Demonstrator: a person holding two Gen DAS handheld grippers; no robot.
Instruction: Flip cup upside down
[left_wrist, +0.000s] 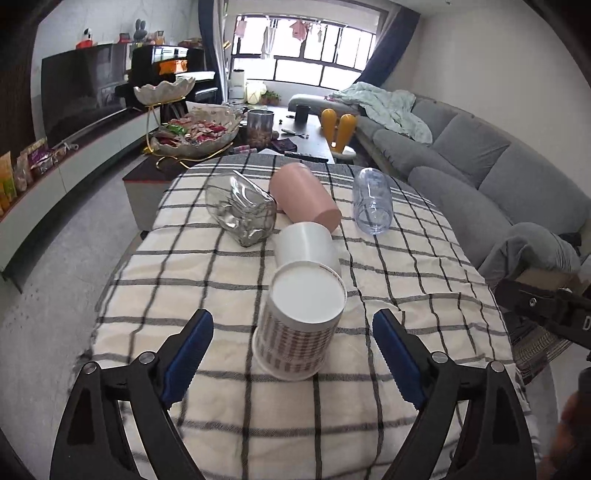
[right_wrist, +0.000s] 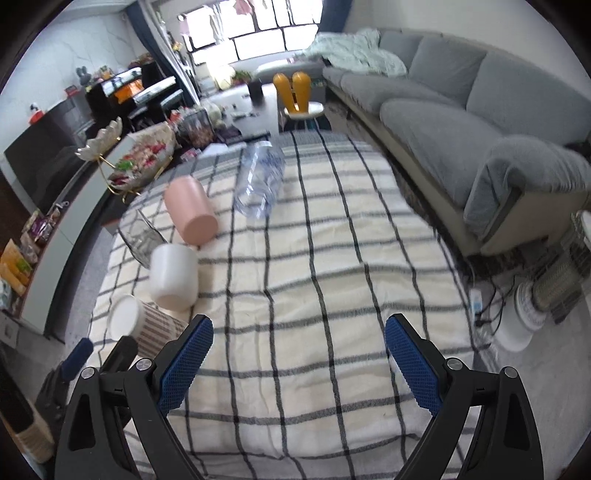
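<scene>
My left hand-held gripper (left_wrist: 291, 354) is released, jaws spread either side of the patterned cup (left_wrist: 301, 325), which stands base-up, lower centre, on the checked worktop (left_wrist: 406, 258). I judge the flip done. My right hand-held gripper (right_wrist: 297, 360) hangs released, clear of it.

Your daylight comes from the blown-out window (left_wrist: 306, 55); shadows stay soft, fisheye bends the edges, and the right wrist view is motion-blurred.

Living room: bright window (left_wrist: 306, 55) at twelve o'clock, grey sofa (left_wrist: 480, 162) at two o'clock, television (left_wrist: 81, 92) at ten o'clock, grey floor (left_wrist: 74, 229).
</scene>
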